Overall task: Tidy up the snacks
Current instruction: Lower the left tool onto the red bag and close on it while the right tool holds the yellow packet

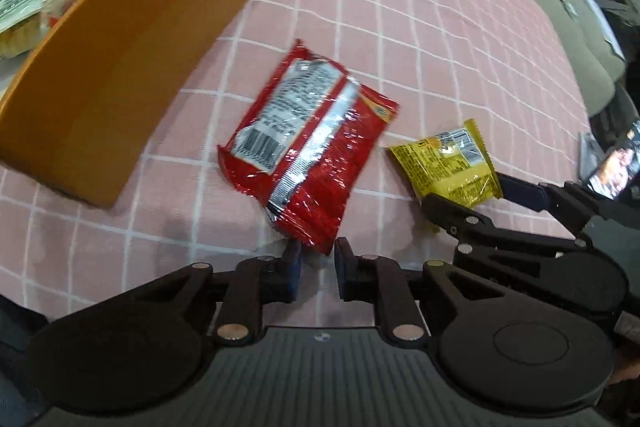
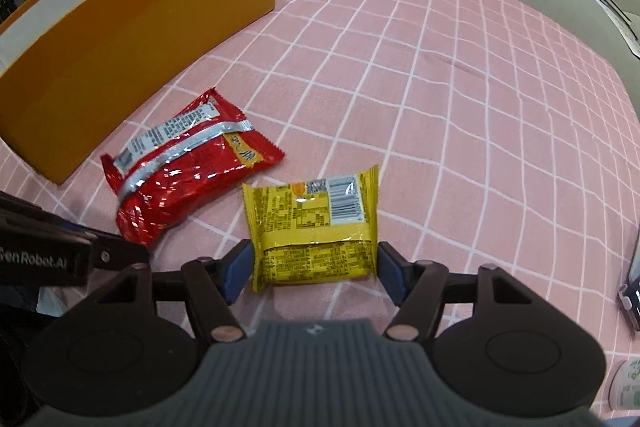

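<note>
The orange box (image 2: 136,39) is standing at ten o'clock on the pink checked cloth (image 2: 440,87), its open top showing a white inside; in the left wrist view other snacks (image 1: 24,15) are lying beyond it at nine o'clock.

The red pack (image 2: 184,171) is lying seam-up just beside the box's near corner. The left gripper (image 1: 318,259) is hanging at the pack's six o'clock corner with its jaws standing narrow, a small gap between them, and the pads are not pressing on the foil. For a good pick, it seems best to slide the jaws over that corner seal, where the wrap is flat and thin, and close firmly; shiny film is likely to slip from a weak pinch.

The yellow pack (image 2: 316,227) is lying at three o'clock of the red one, close but apart. The right gripper (image 2: 314,271) is straddling its near end with the jaws wide, blue pads (image 2: 236,273) sitting just outside both side edges. Closing squarely across the width looks sound, though the pack will probably buckle. Lifting it clear of the box wall before carrying it towards ten o'clock should avoid a snag.
</note>
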Demonstrator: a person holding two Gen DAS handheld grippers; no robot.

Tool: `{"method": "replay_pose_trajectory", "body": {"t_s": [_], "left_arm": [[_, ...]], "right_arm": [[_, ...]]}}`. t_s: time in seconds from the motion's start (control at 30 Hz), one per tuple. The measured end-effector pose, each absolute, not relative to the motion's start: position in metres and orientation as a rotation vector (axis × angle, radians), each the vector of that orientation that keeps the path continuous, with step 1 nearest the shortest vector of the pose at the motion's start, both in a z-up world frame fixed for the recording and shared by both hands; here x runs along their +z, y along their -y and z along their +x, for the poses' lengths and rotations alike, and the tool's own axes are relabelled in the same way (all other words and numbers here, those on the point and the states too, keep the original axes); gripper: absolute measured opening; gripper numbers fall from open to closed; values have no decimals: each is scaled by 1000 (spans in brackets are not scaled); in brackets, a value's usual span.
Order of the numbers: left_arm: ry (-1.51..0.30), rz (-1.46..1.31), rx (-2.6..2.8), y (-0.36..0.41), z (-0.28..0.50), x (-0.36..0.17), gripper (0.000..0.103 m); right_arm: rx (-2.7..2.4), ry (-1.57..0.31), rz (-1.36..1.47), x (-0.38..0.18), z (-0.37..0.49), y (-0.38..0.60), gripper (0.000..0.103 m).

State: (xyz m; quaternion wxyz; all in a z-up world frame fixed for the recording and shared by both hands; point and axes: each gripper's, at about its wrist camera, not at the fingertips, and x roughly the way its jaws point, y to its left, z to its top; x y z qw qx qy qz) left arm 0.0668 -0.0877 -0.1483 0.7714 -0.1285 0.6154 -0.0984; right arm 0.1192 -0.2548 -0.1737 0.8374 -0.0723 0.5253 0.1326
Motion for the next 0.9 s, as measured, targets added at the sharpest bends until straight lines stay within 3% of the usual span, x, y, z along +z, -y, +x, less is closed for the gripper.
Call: {"method": "replay_pose_trajectory", "body": {"t_s": [0.13, 0.3, 0.53, 0.9], "left_arm": [[-1289, -242, -240, 93, 57, -134, 49], [-1151, -93, -260, 103, 53, -111, 70], [-1108, 93, -256, 119, 77, -121, 79], [-1132, 148, -250, 125, 100, -142, 83]], "right_arm": [[211, -1093, -44, -160, 113, 271, 70], [139, -1109, 226, -154, 105, 292, 70], [80, -1152, 411, -170, 106, 298, 68], [34, -1182, 464, -185, 134, 297, 65]]}}
